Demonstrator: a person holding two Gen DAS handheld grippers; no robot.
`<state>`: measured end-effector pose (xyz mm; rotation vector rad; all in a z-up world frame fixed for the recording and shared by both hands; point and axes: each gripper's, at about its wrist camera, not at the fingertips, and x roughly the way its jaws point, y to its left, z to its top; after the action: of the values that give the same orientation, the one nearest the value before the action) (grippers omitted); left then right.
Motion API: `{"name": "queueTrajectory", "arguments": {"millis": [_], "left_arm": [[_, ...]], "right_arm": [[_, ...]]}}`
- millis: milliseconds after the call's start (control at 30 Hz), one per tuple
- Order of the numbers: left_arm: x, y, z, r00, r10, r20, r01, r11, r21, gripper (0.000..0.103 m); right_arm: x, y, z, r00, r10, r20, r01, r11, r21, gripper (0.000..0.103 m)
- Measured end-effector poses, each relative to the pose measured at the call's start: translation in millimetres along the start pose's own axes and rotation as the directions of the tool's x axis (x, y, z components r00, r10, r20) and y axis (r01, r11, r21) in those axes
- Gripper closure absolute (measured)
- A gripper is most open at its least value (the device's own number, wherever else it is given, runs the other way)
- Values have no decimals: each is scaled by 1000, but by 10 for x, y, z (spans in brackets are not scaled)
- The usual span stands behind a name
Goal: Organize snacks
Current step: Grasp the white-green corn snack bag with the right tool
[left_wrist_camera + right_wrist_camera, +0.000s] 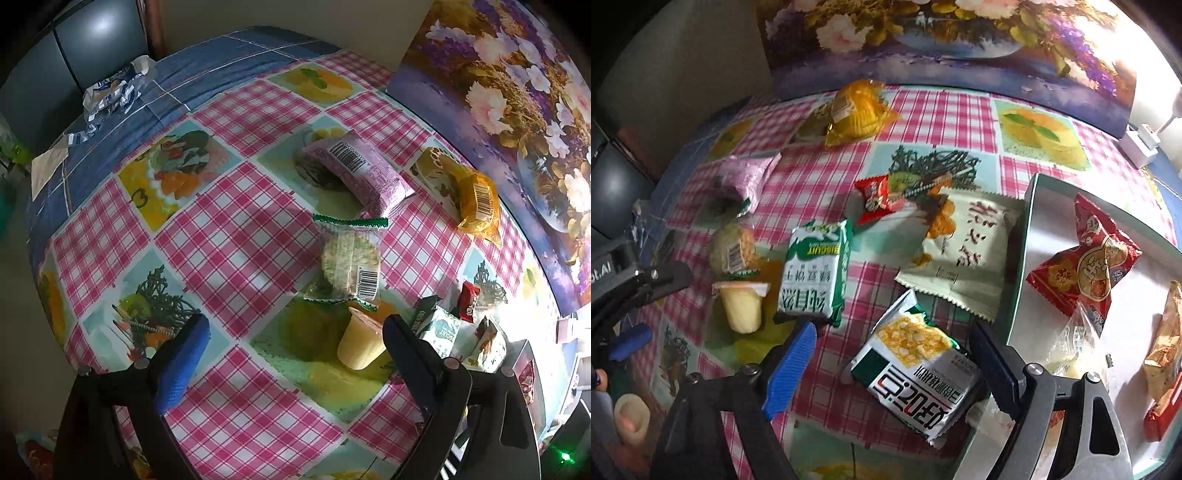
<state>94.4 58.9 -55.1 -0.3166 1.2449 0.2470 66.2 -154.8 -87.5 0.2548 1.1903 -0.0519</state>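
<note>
While the right gripper (894,369) stands open astride the green-and-white cracker packet (916,373) beside the tray (1021,258), pinch its flat sides gently; light, crinkly, slippery, contents brittle.

free: checked cloth (236,236) left half (bare) | blocked: box wall (1021,258) right

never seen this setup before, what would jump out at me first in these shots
The loud pink checked tablecloth with fruit pictures, strewn with snack packets. In the right wrist view, the right gripper hangs open around a green and white cracker packet, beside a box already holding a red packet. A big flower painting leans behind.
</note>
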Motion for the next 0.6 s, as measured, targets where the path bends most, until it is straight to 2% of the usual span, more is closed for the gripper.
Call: {"name": "queueTrajectory", "arguments": {"millis": [133,267,367,500,600], "left_arm": [[-6,6,2,1000,-4,0,4,1000,-7,8],[0,16,5,1000,-6,-2,6,1000,-13,8],[20,8,6,1000,-11,-9,11,1000,-13,8],[64,-25,13,1000,-14,-16,14,1000,-9,8],[159,-109,23,999,-21,-37,21,1000,12,8]], "right_arm": [[18,6,-30,997,62,-48,-61,998,28,16],[50,9,-80,992,87,-96,-83,996,44,16],[66,43,-110,992,65,-108,-63,998,23,18],[135,124,-128,993,-16,-115,13,1000,-26,31],[133,143,-135,994,-25,-111,23,999,-22,36]]}}
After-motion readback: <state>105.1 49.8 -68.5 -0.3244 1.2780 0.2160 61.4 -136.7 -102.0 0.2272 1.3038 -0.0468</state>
